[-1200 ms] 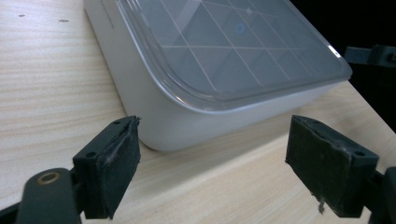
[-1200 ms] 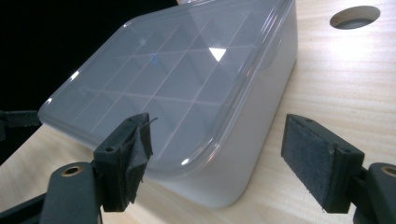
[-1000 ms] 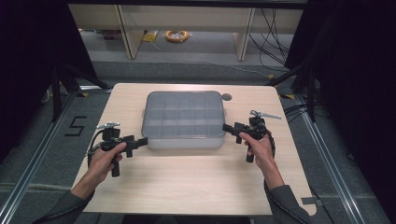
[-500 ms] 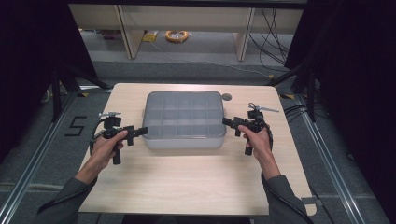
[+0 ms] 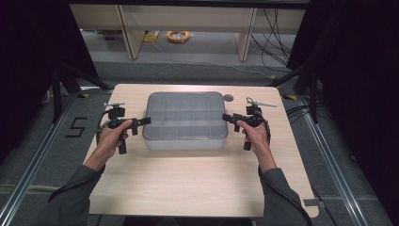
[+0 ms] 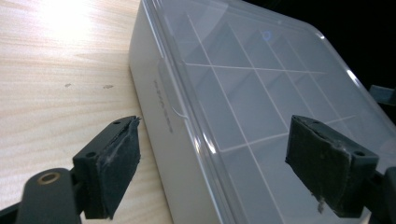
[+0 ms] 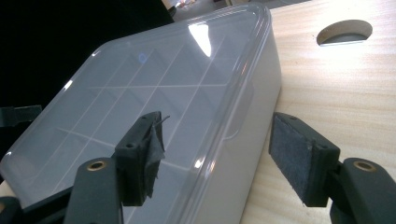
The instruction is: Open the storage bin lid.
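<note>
Squarely between left claw (image 5: pixel 147 121) and right claw (image 5: pixel 225 116) lies the lidded box (image 5: pixel 185 117)

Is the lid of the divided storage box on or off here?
On. The clear lid sits flat over the box, with the dividers seen through it and its edge lapping the walls.

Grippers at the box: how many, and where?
2. The left gripper is open at the left edge of the lidded compartment box; the right gripper is open at its right edge. None hidden.
</note>
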A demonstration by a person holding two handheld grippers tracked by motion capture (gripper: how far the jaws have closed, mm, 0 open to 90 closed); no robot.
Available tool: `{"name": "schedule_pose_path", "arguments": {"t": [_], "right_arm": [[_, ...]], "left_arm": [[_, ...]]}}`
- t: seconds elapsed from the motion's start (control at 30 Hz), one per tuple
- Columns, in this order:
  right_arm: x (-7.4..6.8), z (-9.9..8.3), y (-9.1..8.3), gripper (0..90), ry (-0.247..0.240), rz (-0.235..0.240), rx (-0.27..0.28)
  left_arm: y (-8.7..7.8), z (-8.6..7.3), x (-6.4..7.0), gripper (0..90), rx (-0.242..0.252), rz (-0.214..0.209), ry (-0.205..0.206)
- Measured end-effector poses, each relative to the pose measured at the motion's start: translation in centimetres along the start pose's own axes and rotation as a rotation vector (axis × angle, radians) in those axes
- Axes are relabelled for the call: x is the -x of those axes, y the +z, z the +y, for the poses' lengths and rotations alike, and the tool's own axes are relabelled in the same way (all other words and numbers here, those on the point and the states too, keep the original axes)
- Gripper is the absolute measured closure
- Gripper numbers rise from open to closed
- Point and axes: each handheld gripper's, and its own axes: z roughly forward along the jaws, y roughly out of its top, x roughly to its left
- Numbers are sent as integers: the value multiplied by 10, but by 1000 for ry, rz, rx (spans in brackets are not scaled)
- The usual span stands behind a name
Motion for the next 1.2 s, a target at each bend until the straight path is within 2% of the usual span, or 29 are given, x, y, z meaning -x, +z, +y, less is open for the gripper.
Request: {"name": "schedule_pose_path", "arguments": {"t": [0.03,0.07,0.13,0.17,0.2,0.23,0.27,0.3,0.33,0.37,0.43,0.53,0.6,0.63,0.67,0.7,0.73,0.8,0.83,0.87,0.97,1.0,1.03,1.07,1.2], "right_arm": [[4,1,2,361,-54,-1,15],[4,1,4,363,-60,-5,12],[2,1,7,375,-47,-3,5],[-3,1,7,379,18,4,-20],[1,2,10,380,-30,-3,-4],[2,3,11,381,-45,0,-5],[-1,3,12,388,-14,1,-18],[2,3,14,394,-45,1,-9],[-2,3,14,394,0,8,-32],[1,4,16,395,-13,0,-25],[-3,3,17,399,48,2,-42],[3,2,22,410,-14,5,-26],[-2,2,22,419,60,8,-54],[4,2,23,422,-10,10,-37],[2,2,23,425,10,14,-42],[2,2,24,429,8,2,-40],[0,2,24,433,40,5,-53],[1,3,25,441,20,14,-41],[2,3,25,446,4,-1,-36],[-2,3,25,450,49,3,-52],[-4,3,23,465,79,24,-63],[2,4,25,468,5,21,-42],[-4,3,24,475,85,30,-72],[2,3,27,475,3,22,-39],[-1,4,27,488,12,5,-32]], "left_arm": [[2,1,-1,168,0,-1,-1],[5,3,-1,168,-1,1,3],[9,5,-1,168,-8,12,5],[11,7,-2,168,-9,13,1],[12,8,-2,168,-12,14,0],[14,10,-3,168,-12,13,-4],[15,11,-3,168,-14,14,-6],[16,13,-3,168,-17,14,-6],[19,15,-3,168,-21,14,-7],[20,16,-4,171,-25,20,-8],[23,18,-7,186,-20,33,-21],[26,20,-10,211,-29,34,-34],[28,20,-10,236,-29,32,-36],[29,20,-11,257,-33,31,-36],[30,20,-11,271,-32,33,-42],[31,20,-11,284,-33,31,-46],[31,20,-11,309,-32,30,-47],[32,20,-11,340,-33,26,-48],[33,20,-11,350,-35,26,-45],[33,21,-10,360,-38,27,-45],[35,21,-9,402,-43,21,-45],[36,21,-8,409,-44,20,-46],[36,21,-8,423,-45,14,-46],[37,21,-7,438,-47,17,-40],[36,21,-6,458,-40,30,-39]]}}
